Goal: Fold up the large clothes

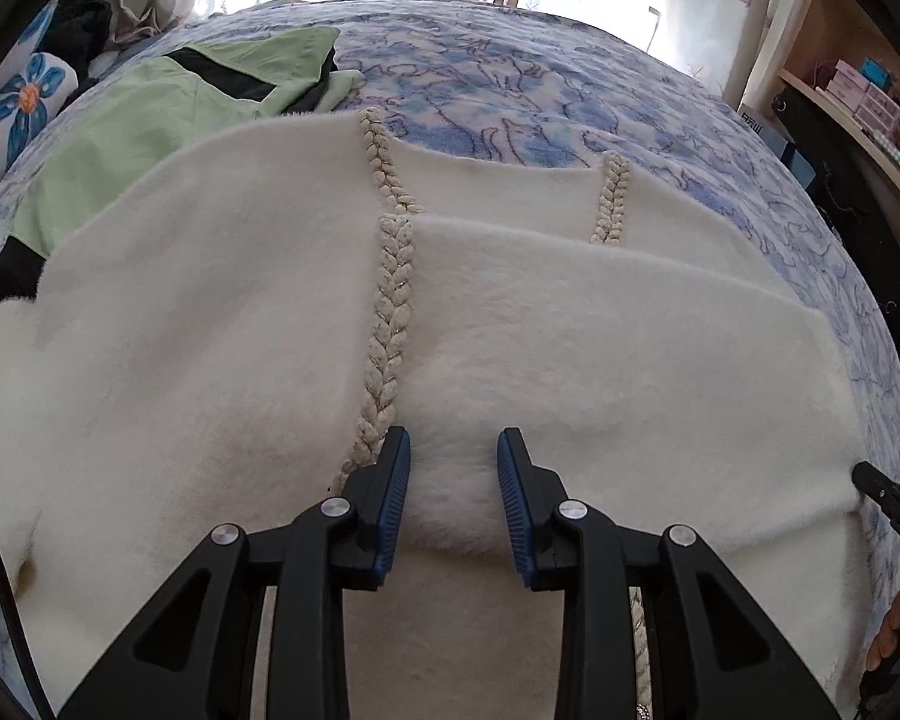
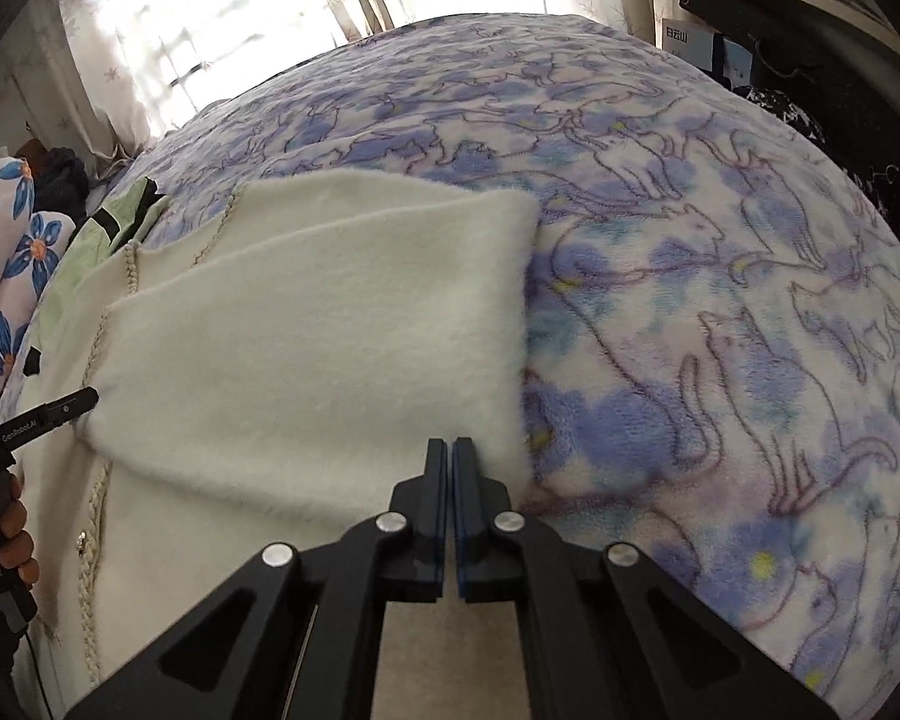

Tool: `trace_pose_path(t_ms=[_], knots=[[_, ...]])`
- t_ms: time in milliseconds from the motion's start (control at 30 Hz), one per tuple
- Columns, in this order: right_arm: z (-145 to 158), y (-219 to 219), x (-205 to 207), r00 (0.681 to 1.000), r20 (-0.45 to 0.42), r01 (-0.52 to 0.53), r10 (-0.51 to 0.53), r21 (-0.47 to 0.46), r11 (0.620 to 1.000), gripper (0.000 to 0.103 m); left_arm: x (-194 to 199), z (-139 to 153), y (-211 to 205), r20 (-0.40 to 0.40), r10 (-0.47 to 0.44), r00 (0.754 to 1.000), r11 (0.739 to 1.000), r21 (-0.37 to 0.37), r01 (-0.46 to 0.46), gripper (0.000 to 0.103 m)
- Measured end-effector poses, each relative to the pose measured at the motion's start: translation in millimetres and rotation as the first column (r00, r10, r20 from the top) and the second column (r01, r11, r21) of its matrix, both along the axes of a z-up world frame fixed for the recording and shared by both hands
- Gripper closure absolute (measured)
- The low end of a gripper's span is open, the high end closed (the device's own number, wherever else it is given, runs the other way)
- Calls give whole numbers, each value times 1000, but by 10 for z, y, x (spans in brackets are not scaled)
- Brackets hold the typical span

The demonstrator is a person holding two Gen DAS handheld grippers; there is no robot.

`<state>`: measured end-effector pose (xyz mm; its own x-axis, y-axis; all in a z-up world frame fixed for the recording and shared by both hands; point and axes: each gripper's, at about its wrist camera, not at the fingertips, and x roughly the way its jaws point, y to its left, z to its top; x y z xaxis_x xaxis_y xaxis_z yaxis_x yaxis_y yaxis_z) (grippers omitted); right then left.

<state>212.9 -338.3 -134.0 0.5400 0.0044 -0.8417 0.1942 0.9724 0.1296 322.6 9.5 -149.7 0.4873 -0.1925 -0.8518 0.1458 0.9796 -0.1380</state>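
Left wrist view: the white sweater [image 1: 210,360] lies flat on the bed [image 1: 510,90], with a flap folded over its middle. The left hand-held gripper [image 1: 453,450] has its 2 fingers apart, pressing down on the sweater with fluffy cloth between them. The right hand-held gripper [image 2: 453,450] has its fingers together at the sweater's right edge; whether cloth is pinched, I cannot tell.

Left gripper [image 1: 453,468] pointing steeply down with jaws partly apart, right gripper [image 2: 453,456] tilted down too, jaws closed tight together. A hand [image 2: 12,531] grips the left one's handle.
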Motion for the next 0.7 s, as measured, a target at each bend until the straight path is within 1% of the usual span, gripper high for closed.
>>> trace_pose_path(t_ms=[67, 100, 167, 233, 300, 400, 500, 567, 633, 700], knots=[[-15, 23, 15, 1000, -2, 14, -14, -6, 1000, 103, -13, 13, -44, 1, -7, 1000, 1000, 19, 7, 71], [-21, 17, 7, 1000, 0, 18, -18, 2, 1000, 100, -14, 22, -52, -1, -10, 1000, 1000, 21, 10, 69], [-28, 11, 5, 999, 2, 32, -32, 11, 999, 99, -14, 39, -67, -6, -18, 1000, 1000, 18, 18, 62], [-29, 6, -11, 999, 5, 37, -37, 26, 999, 97, -41, 63, -81, -11, -24, 1000, 1000, 7, 24, 50], [-26, 5, -25, 999, 2, 42, -42, 41, 998, 96, -83, 82, -106, -9, -26, 1000, 1000, 15, 26, 47], [-12, 6, -58, 999, -1, 48, -48, 56, 997, 96, -156, 103, -138, -5, -26, 1000, 999, 31, 26, 45], [21, 26, -117, 999, 0, 49, -49, 67, 997, 94, -208, 135, -142, -8, -28, 1000, 999, 17, 28, 45], [42, 42, -161, 999, 3, 44, -45, 85, 995, 85, -253, 183, -138, 1, -30, 1000, 999, 12, 30, 45], [59, 59, -208, 999, 3, 42, -42, 102, 994, 78, -301, 244, -131, 17, -33, 999, 999, 13, 33, 45], [66, 86, -249, 999, -3, 45, -45, 99, 994, 75, -354, 309, -128, 34, -36, 999, 999, 15, 35, 45]])
